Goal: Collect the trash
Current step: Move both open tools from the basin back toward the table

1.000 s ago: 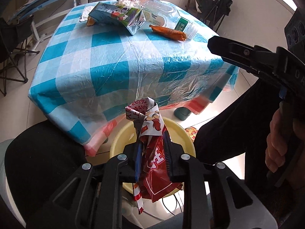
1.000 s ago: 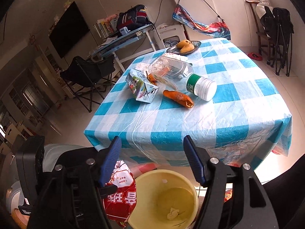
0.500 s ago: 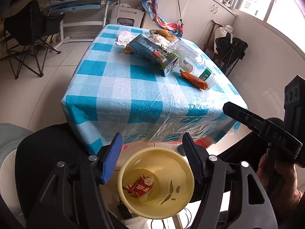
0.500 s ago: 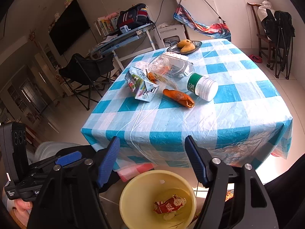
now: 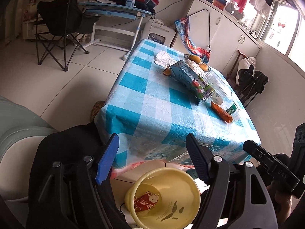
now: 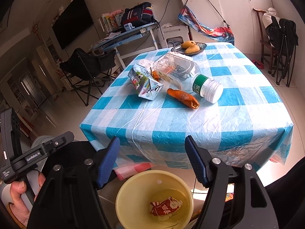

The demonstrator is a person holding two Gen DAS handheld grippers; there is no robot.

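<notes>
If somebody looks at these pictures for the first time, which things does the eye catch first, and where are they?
First comes the blue-and-white checked tablecloth, with a milk carton, an orange peel and a tipped plastic bottle together near its middle. Below the table's near edge stands a yellow bin holding a red wrapper, framed by the open right gripper.

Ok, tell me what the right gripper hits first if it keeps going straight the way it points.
Probably the draped near edge of the checked tablecloth, straight ahead of the right gripper. The yellow bin sits below that line. Depth is hard to judge here.
</notes>
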